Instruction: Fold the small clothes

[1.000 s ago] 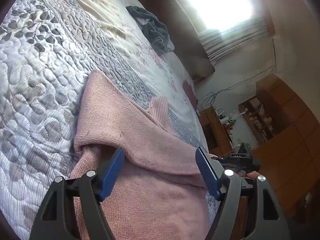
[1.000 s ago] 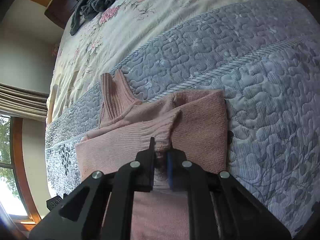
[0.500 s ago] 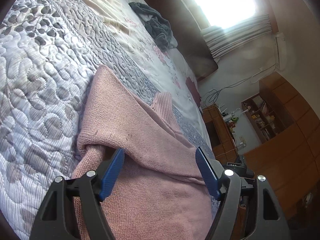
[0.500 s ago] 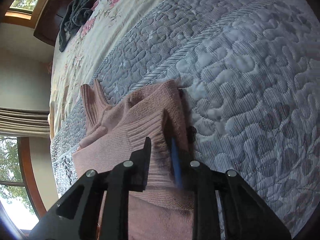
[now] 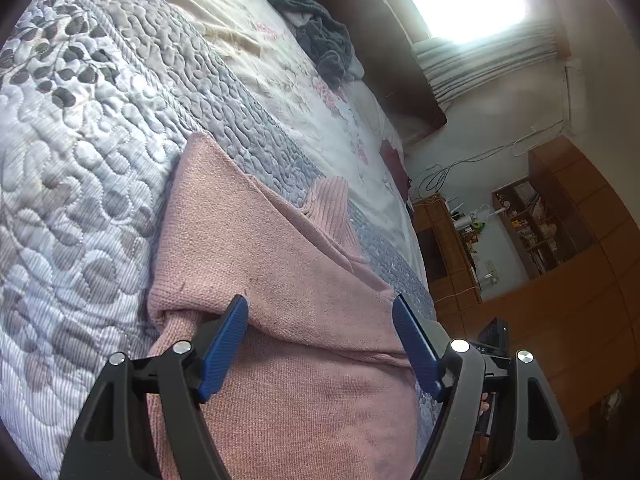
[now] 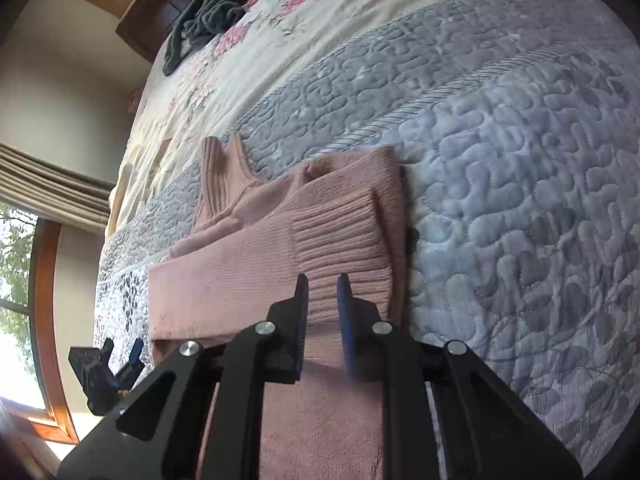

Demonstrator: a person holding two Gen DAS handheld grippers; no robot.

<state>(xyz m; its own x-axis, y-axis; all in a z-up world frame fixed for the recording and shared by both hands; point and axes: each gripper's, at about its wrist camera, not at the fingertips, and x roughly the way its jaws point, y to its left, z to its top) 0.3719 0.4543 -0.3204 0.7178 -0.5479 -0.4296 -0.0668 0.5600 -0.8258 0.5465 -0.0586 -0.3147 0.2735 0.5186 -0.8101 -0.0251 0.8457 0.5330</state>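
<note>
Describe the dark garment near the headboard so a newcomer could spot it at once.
Start at the quilted bed and look past the pink sweater to the floral sheet by the wooden headboard. The dark grey garment lies crumpled there, the only dark, unfolded cloth.

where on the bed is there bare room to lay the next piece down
Bare quilt lies open right of the pink sweater, and again on its left side in the left wrist view. Bare floral sheet runs between the sweater's collar and the dark clothes pile. The sweater's patch is crowded.
</note>
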